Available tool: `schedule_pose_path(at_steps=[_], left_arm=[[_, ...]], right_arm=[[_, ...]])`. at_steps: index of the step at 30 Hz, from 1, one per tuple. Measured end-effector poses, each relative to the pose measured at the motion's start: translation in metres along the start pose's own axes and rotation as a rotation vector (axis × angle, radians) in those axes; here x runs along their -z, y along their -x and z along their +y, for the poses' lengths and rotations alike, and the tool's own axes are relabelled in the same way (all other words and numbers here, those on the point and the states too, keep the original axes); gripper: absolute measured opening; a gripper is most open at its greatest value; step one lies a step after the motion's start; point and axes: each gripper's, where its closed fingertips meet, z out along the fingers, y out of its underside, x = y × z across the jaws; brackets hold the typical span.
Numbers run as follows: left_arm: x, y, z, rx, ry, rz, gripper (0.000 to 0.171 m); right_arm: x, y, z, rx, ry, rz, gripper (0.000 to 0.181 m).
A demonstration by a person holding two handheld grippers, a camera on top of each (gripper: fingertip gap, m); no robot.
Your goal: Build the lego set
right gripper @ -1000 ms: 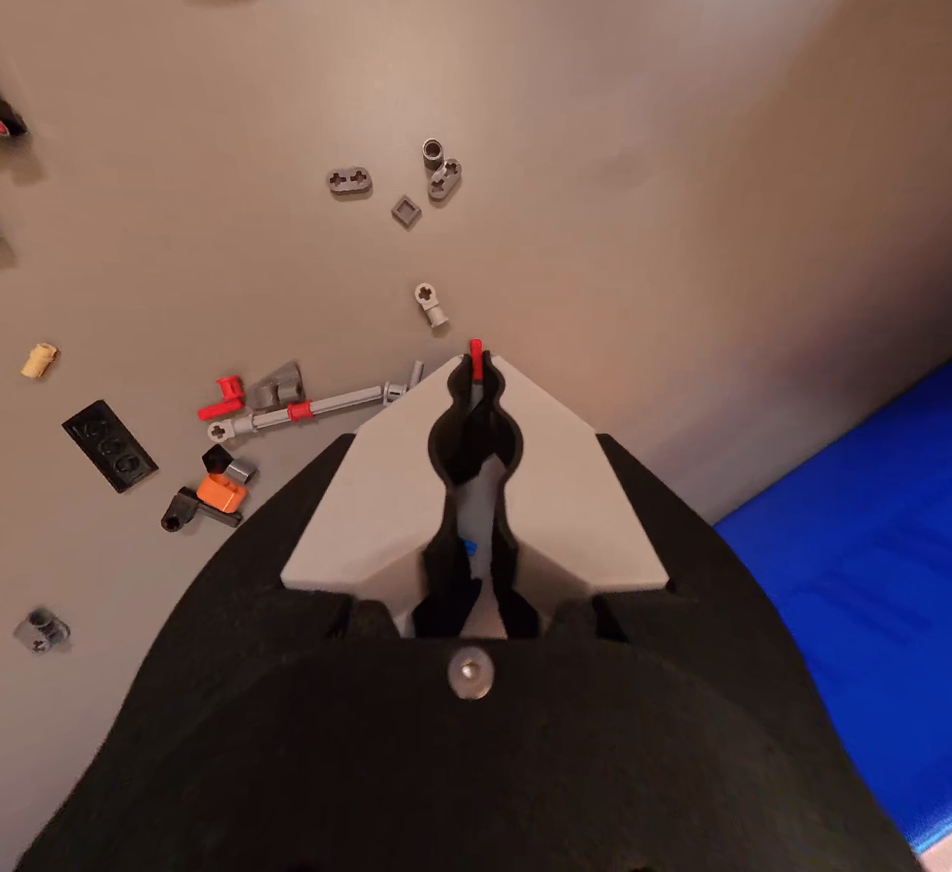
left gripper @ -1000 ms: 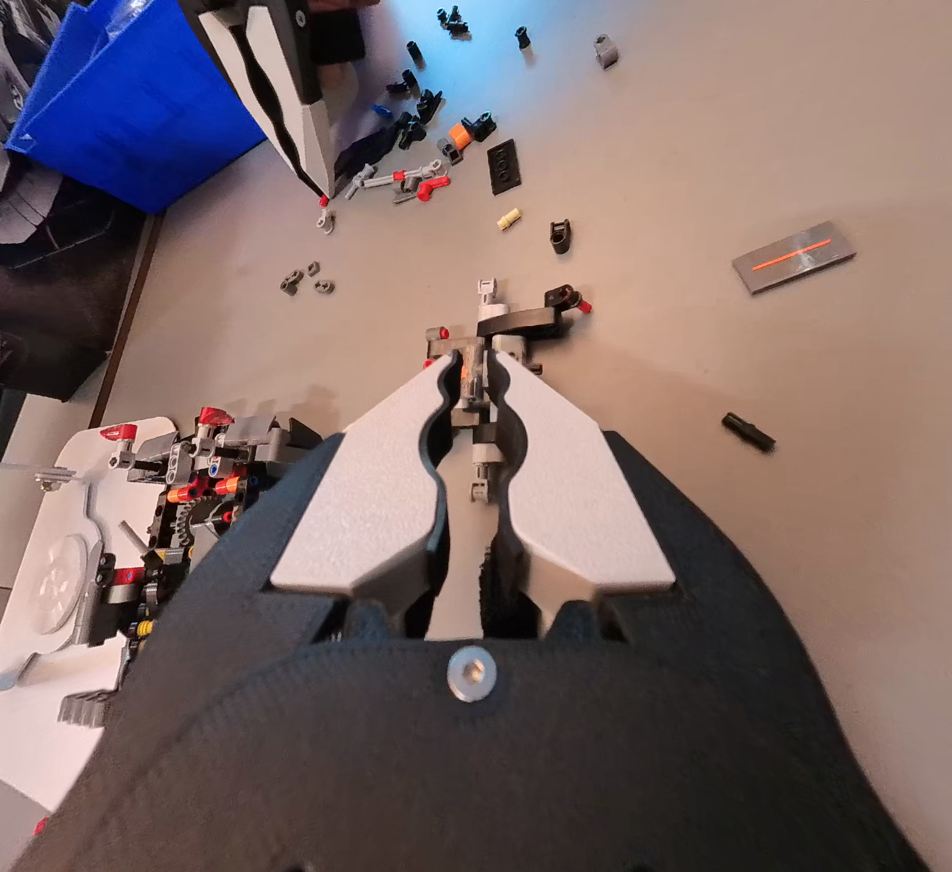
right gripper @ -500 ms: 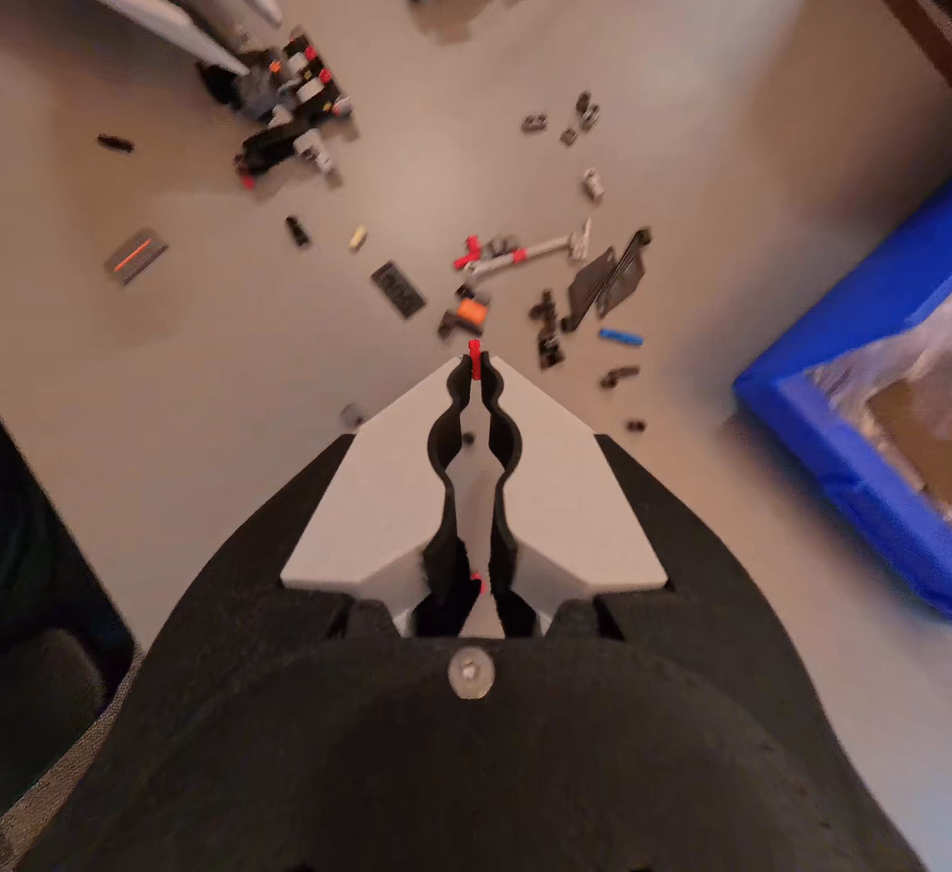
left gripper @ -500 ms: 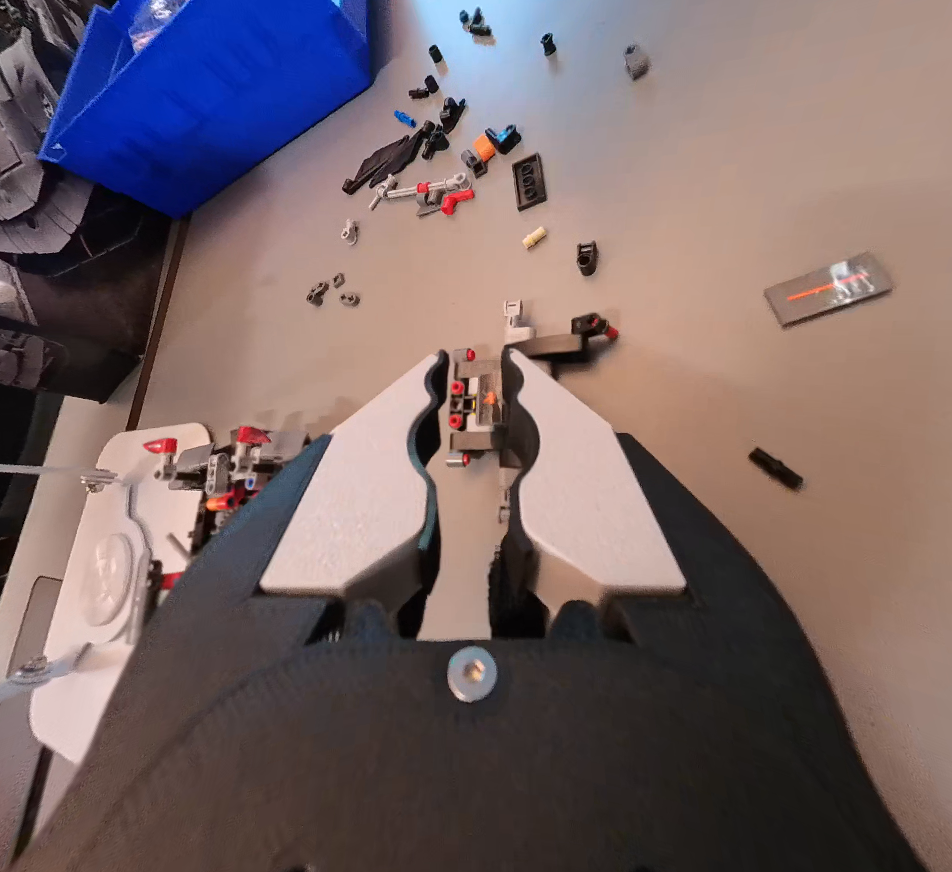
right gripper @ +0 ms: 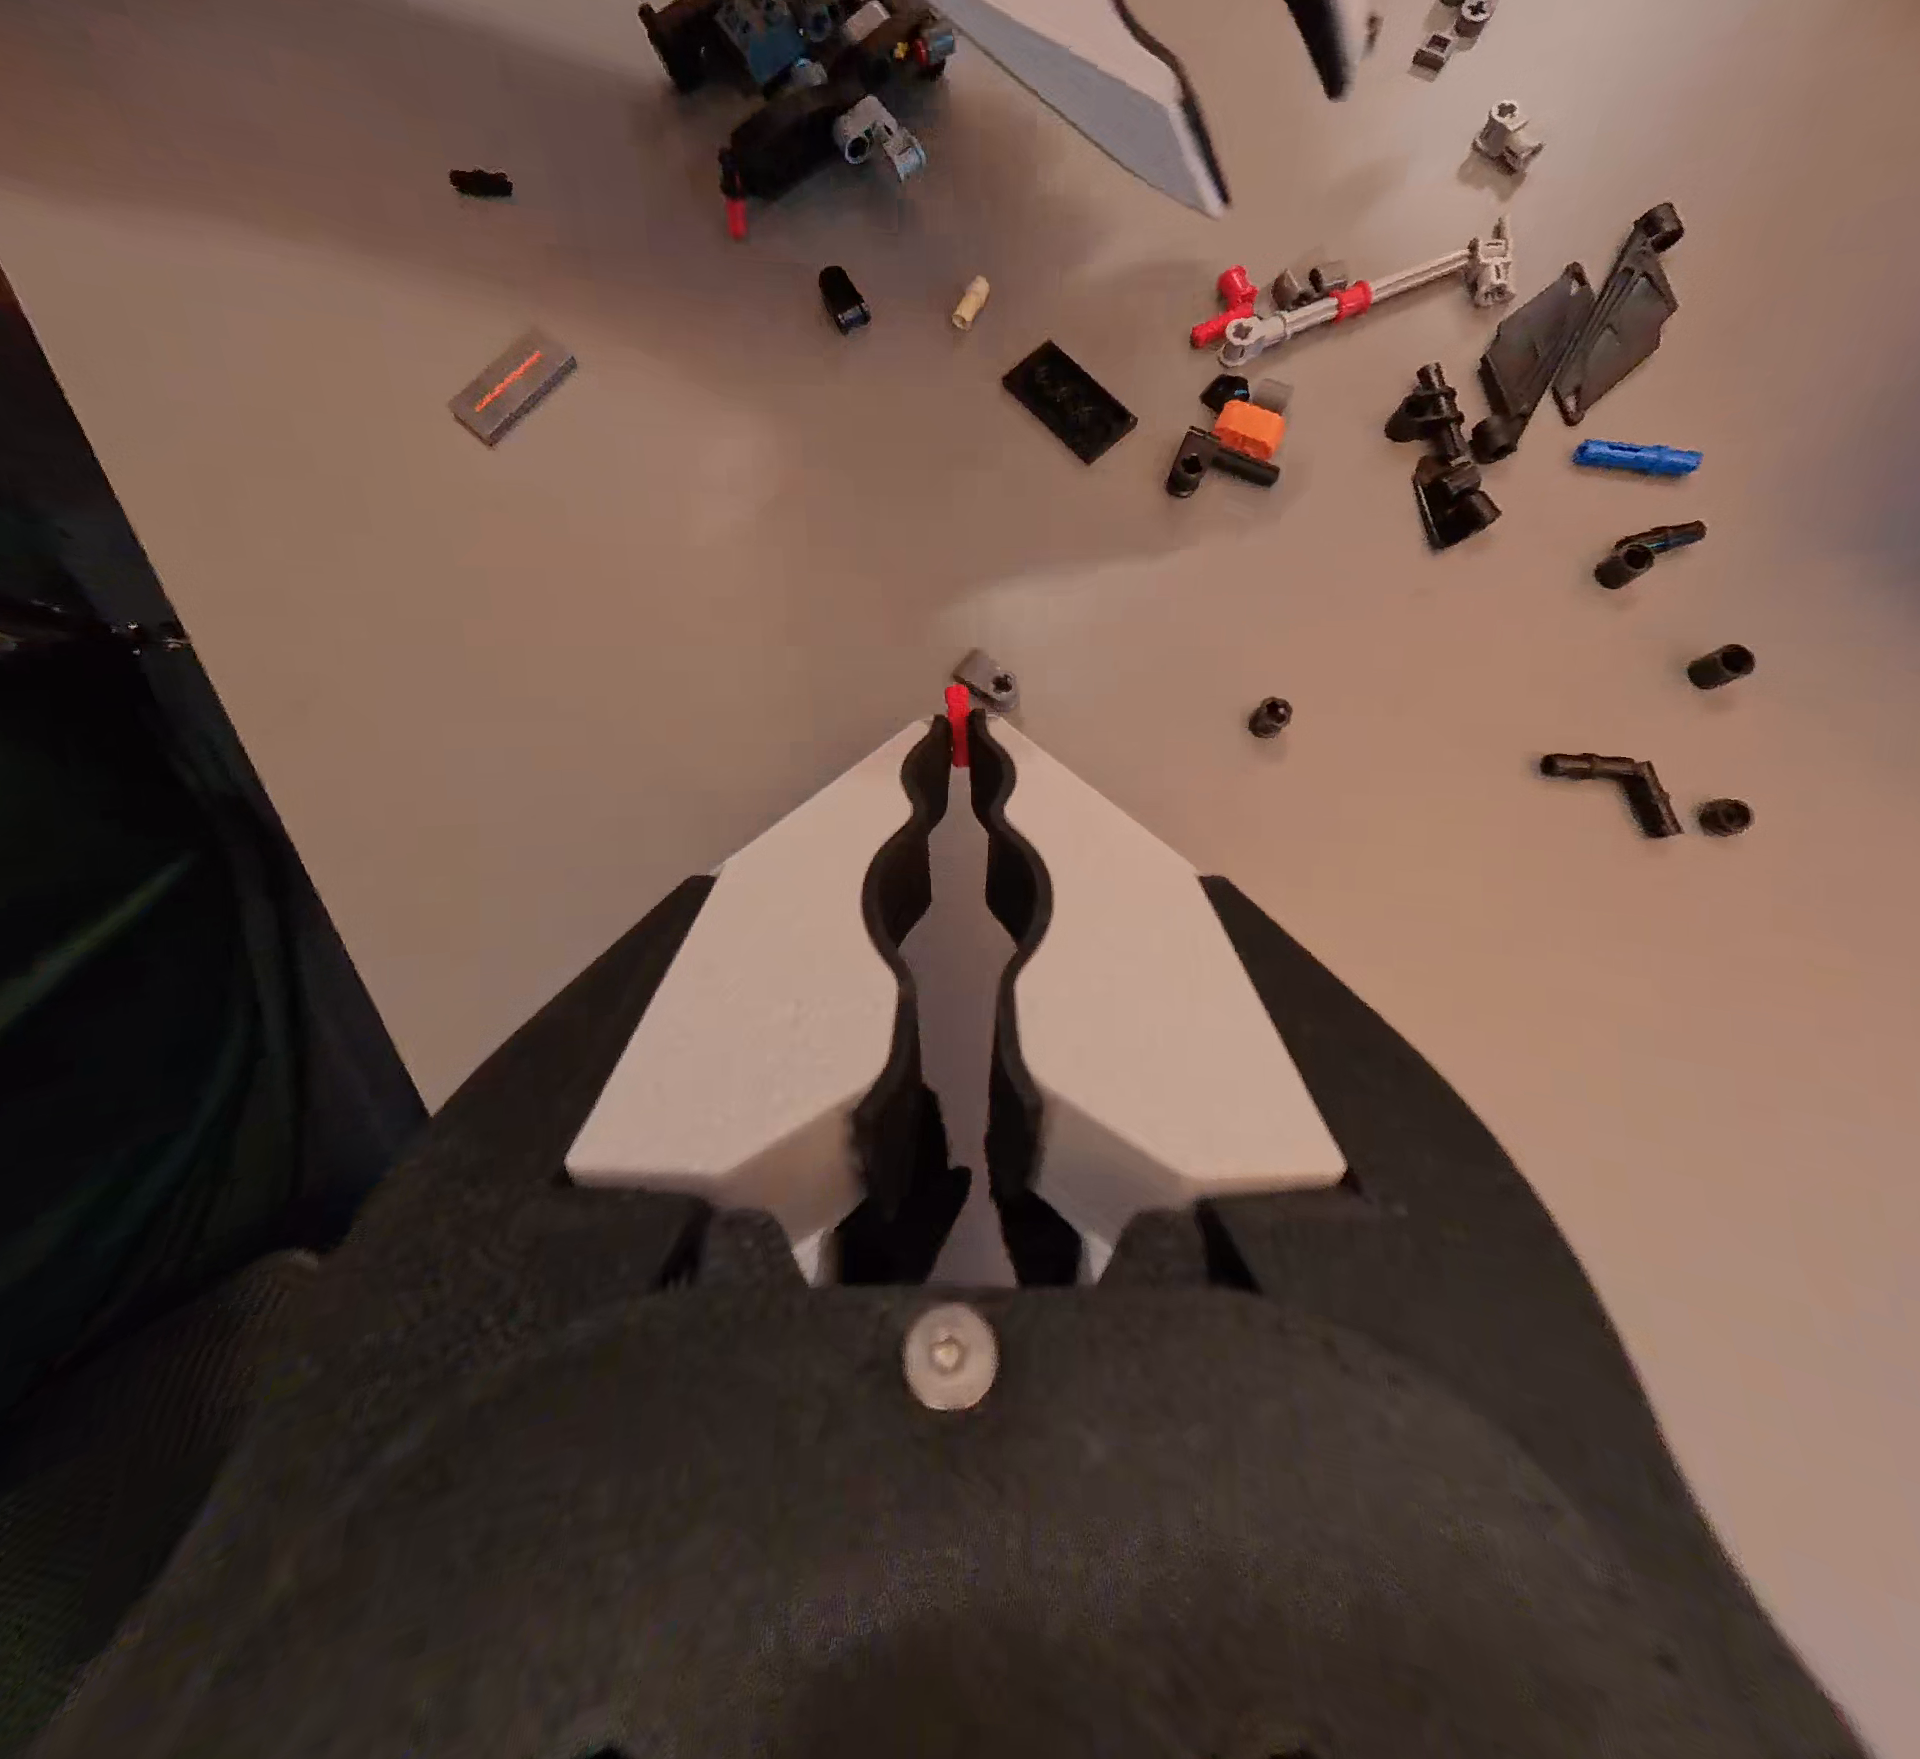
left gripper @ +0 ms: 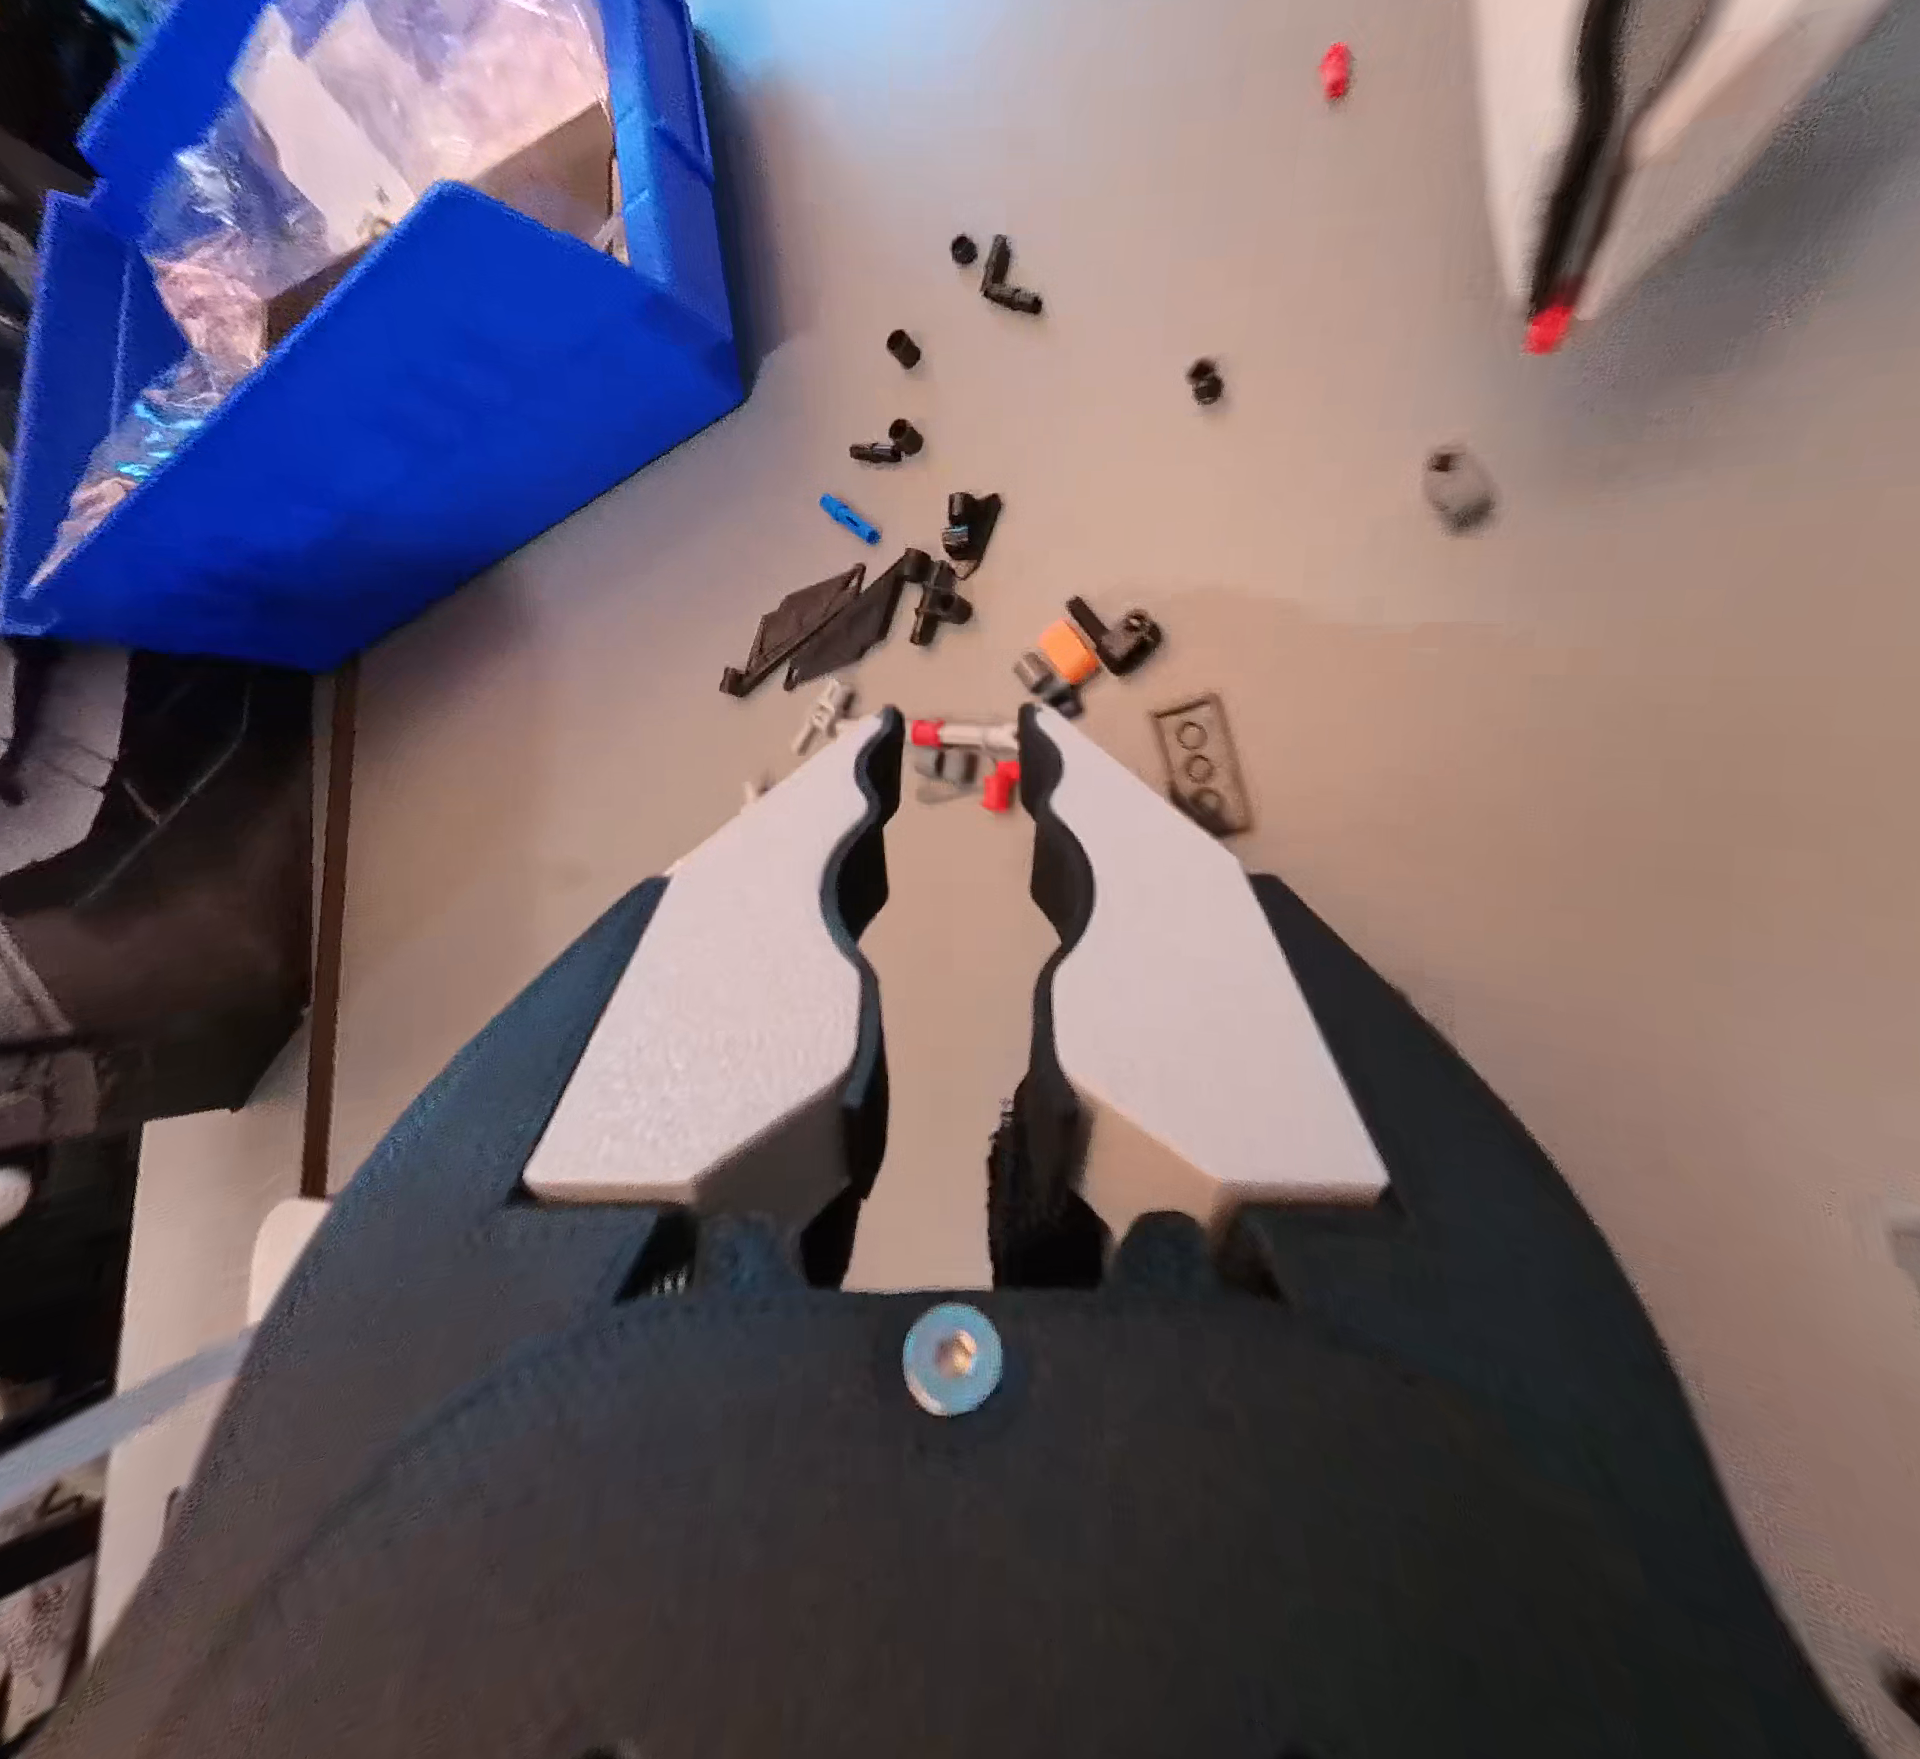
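My left gripper [left gripper: 956,735] is open and empty, hovering over the loose parts; a grey axle with red connectors [left gripper: 961,743] lies between its tips. My right gripper [right gripper: 957,735] is shut on a small red pin [right gripper: 957,712], held above the table near a grey connector [right gripper: 987,675]. The left wrist view shows the right gripper [left gripper: 1553,296], blurred, at upper right with the red pin [left gripper: 1548,327]. The small black-and-grey assembly [right gripper: 810,68] rests on the table beneath the left gripper [right gripper: 1273,146] at the top of the right wrist view.
A blue bin [left gripper: 416,421] with clear bags stands at the far left. Loose parts are scattered about: black panels [right gripper: 1579,338], a black plate [right gripper: 1070,400], an orange piece [right gripper: 1247,426], a blue pin [right gripper: 1636,457], a grey tile [right gripper: 512,388]. The table edge [right gripper: 208,722] runs at left. The tips of one gripper are about 12 centimetres away from the tips of the other.
My left gripper opened, let go of the small assembly and moved over the loose parts. My right gripper lifted away from the table with the red pin and swung across.
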Motion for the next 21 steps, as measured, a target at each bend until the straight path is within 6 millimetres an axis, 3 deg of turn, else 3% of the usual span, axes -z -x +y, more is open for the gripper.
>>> schedule_pose_path(at_steps=[5,13,17,21], left_arm=[[-0.042,0.006,-0.008,0.001,0.011,0.096,0.025],[-0.075,0.002,0.003,-0.011,0.105,0.170,0.017],[-0.077,0.004,0.001,-0.012,0.092,0.160,0.009],[-0.054,0.013,-0.007,0.030,0.064,0.145,0.005]], right_arm=[[0.001,-0.006,0.006,-0.012,-0.027,0.002,0.001],[-0.001,-0.004,0.013,-0.006,-0.051,-0.040,0.001],[-0.003,-0.003,0.013,-0.004,-0.066,-0.054,0.001],[-0.001,-0.001,0.014,-0.004,-0.078,-0.060,0.001]])
